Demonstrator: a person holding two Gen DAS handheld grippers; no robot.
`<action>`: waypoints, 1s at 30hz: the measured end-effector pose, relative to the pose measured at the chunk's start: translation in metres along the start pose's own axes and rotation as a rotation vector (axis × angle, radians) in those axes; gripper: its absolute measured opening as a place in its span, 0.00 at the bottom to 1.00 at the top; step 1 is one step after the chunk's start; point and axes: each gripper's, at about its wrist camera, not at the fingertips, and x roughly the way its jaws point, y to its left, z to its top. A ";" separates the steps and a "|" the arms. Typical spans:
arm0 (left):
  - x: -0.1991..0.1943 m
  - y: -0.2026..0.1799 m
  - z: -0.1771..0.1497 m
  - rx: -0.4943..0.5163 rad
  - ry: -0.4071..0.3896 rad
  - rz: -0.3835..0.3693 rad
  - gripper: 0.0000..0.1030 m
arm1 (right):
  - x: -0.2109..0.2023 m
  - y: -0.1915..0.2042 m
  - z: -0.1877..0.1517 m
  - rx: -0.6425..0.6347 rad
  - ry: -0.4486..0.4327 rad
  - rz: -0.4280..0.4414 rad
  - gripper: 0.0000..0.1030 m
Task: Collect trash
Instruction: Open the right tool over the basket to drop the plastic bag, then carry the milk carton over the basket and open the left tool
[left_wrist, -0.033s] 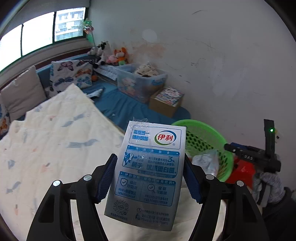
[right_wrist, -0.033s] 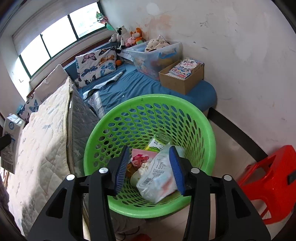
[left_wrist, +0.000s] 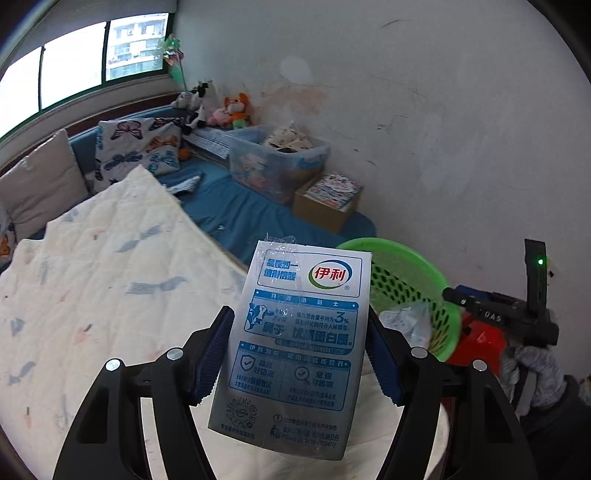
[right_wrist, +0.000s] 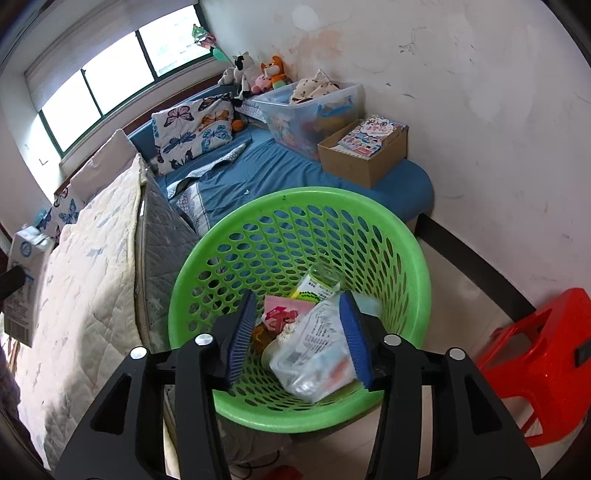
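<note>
Nothing has shifted between frames. Right gripper (right_wrist: 299, 332) hangs over the green basket (right_wrist: 406, 236), jaws just been opening and now apart, with a clear plastic bag (right_wrist: 317, 358) lying loose among the trash below. Left gripper (left_wrist: 297, 354) clamps a milk carton (left_wrist: 299, 339) upright above the quilt (left_wrist: 110, 266), beside the basket.

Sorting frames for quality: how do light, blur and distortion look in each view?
Left wrist view: the window is blown out, the milk carton is sharp with readable print, and the edges bend strongly. Right wrist view: even daylight, the green basket is crisp, the window is overexposed, and the corners are dark.
</note>
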 end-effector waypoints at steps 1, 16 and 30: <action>0.002 -0.004 0.000 0.003 0.001 -0.009 0.65 | -0.002 0.001 -0.001 -0.013 -0.004 -0.005 0.47; 0.064 -0.055 0.016 0.016 0.064 -0.119 0.65 | -0.017 0.000 -0.010 -0.016 -0.037 0.003 0.59; 0.103 -0.086 0.019 0.015 0.111 -0.115 0.65 | -0.024 -0.014 -0.024 0.019 -0.039 0.006 0.69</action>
